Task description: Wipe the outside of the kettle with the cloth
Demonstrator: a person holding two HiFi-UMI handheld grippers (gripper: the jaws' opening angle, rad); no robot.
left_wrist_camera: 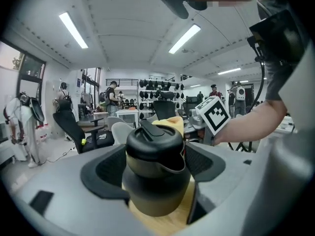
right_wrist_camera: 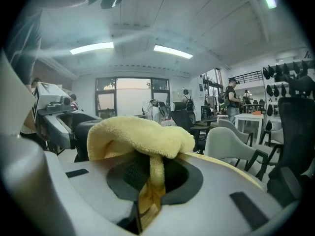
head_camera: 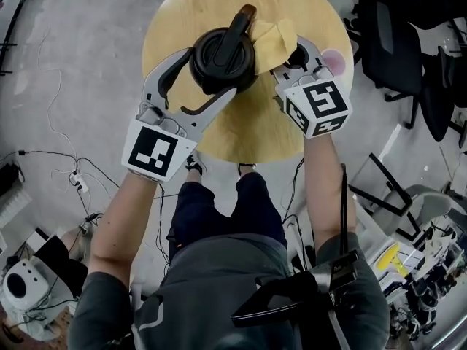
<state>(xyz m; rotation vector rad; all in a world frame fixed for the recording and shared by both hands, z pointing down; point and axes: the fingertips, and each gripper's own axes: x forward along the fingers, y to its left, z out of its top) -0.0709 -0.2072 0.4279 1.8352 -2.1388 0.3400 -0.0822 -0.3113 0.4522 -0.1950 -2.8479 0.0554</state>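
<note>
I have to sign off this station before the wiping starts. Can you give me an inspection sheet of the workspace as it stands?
Surface: round pale wooden table on a grey floor.
Job's things: dark round kettle with black lid and handle, upright on the table; yellow terry cloth bunched beside it.
Clutter: small pink round thing at the table's edge, by the right claw.
Grippers: left claw open, jaws either side of the kettle; right claw shut on the cloth.
Cables: loose leads and a white power strip on the floor at left.
Surroundings: black office chairs at right.
</note>
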